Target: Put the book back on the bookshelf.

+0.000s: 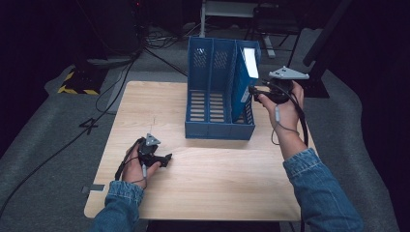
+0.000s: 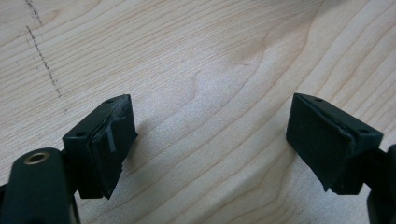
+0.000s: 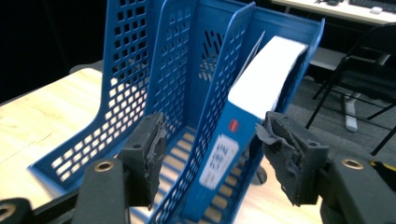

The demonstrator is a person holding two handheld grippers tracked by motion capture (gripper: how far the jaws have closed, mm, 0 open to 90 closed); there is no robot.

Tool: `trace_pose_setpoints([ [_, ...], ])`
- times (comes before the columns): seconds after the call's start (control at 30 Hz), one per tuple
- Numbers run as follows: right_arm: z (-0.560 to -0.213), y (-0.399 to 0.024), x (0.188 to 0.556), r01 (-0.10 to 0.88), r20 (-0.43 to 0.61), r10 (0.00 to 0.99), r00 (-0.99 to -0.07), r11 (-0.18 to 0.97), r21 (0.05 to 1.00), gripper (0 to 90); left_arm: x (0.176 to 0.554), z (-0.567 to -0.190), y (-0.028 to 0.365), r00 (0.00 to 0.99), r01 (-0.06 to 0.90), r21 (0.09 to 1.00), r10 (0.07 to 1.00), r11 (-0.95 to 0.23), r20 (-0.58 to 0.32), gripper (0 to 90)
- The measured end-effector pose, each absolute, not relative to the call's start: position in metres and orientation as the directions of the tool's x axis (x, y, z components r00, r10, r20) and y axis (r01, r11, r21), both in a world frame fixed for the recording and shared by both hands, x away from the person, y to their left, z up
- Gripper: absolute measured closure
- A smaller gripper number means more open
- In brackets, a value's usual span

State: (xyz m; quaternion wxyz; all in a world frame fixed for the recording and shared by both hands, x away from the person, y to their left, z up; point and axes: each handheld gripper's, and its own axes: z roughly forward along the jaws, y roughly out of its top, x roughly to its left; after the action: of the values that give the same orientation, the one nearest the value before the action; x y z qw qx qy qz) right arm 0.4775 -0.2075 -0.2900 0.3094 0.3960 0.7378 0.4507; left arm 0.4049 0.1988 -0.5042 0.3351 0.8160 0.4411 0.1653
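A blue three-slot file rack point(image 1: 212, 130) stands at the back middle of the wooden table point(image 1: 208, 183). A blue book point(image 1: 240, 89) with a white top edge leans upright in its right slot. My right gripper point(image 1: 254, 92) hovers at the rack's right side, open. In the right gripper view its jaws point(image 3: 210, 149) stand apart in front of the book point(image 3: 261, 79) and the rack's divider point(image 3: 219, 93), pressing on nothing. My left gripper point(image 1: 167, 159) rests low at the table's front left, open. In the left gripper view point(image 2: 210, 140) there is bare wood between its jaws.
Cables point(image 1: 111, 92) trail over the grey floor left of the table. A yellow-and-black striped base point(image 1: 77, 84) sits at the back left. Chair and desk legs point(image 1: 266, 29) stand behind the rack, and a black pole point(image 1: 324, 38) rises at the back right.
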Motion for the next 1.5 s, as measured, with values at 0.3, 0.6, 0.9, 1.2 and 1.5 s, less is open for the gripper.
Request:
trace_pose_setpoints([
  [0.3, -0.296, -0.233, 0.45, 0.331, -0.06, 0.844, -0.533, 0.273, 0.903, 40.2, 0.406, -0.504, 0.199, 0.561, 0.608, 0.693, 0.827, -0.387, -0.03, 15.8],
  [0.6, -0.315, -0.262, 0.428, 0.404, -0.01, 0.811, -0.584, 0.302, 0.864, 39.2, 0.407, -0.504, 0.203, 0.566, 0.605, 0.693, 0.824, -0.393, -0.026, 15.8],
  [0.9, -0.353, -0.286, 0.41, 0.487, -0.002, 0.802, -0.598, 0.365, 0.794, 37.1, 0.406, -0.505, 0.204, 0.56, 0.606, 0.694, 0.828, -0.389, -0.026, 15.7],
  [1.2, -0.397, -0.298, 0.399, 0.582, 0.014, 0.815, -0.579, 0.401, 0.708, 36.6, 0.406, -0.505, 0.204, 0.561, 0.606, 0.694, 0.828, -0.389, -0.026, 15.7],
  [1.5, -0.439, -0.311, 0.387, 0.601, 0.061, 0.822, -0.566, 0.361, 0.713, 36.3, 0.406, -0.505, 0.204, 0.561, 0.606, 0.694, 0.828, -0.389, -0.025, 15.7],
])
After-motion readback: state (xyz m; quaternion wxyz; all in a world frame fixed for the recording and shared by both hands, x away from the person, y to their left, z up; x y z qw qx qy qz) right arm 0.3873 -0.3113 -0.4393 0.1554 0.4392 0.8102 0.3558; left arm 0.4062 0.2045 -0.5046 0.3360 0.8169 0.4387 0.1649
